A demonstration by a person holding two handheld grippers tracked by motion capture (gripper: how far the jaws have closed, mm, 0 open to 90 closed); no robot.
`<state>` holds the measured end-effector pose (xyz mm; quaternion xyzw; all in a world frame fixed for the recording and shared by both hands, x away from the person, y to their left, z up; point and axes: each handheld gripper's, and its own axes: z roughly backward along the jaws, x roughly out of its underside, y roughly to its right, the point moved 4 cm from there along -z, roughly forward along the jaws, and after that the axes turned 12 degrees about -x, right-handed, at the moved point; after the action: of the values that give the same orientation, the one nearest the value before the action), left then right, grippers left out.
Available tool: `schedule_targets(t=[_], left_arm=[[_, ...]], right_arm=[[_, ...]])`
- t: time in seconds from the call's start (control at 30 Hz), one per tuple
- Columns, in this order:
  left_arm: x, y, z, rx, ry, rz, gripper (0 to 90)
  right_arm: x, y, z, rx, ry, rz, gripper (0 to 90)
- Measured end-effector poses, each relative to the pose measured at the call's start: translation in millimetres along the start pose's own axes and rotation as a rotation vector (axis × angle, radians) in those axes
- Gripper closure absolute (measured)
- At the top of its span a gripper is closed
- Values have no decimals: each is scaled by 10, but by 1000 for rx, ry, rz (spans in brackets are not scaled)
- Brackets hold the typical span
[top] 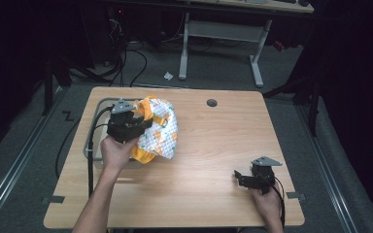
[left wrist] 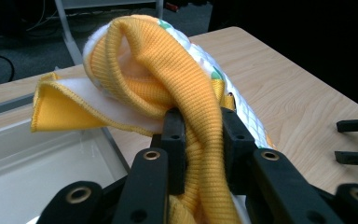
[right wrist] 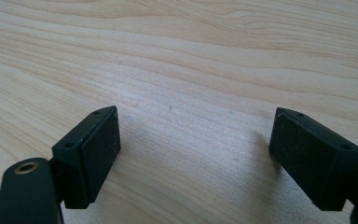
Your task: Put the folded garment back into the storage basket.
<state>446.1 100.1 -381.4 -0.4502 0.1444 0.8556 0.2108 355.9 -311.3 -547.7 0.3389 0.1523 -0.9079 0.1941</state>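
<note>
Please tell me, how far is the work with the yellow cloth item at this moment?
Done: the left claw has shut on the yellow ribbed edge of the garment.
In hand: the garment hangs from it, beside the pale tray at the table's left.
Left: its destination cannot be told; it is still bunched, not laid out or folded. The right claw stands open and empty over bare table.

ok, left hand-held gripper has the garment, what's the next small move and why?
Probably carry the garment rightward onto bare table. The left hand-held gripper pinches its yellow ribbed band, most cloth hangs beside the tray, and the right hand-held gripper waits open.
</note>
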Motion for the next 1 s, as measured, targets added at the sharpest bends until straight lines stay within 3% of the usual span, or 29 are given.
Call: schedule_targets(t=[1.0], left_arm=[[45, -465, 101, -76, -13, 31, 748]], right_arm=[[0, 1, 0, 1, 0, 0, 164]])
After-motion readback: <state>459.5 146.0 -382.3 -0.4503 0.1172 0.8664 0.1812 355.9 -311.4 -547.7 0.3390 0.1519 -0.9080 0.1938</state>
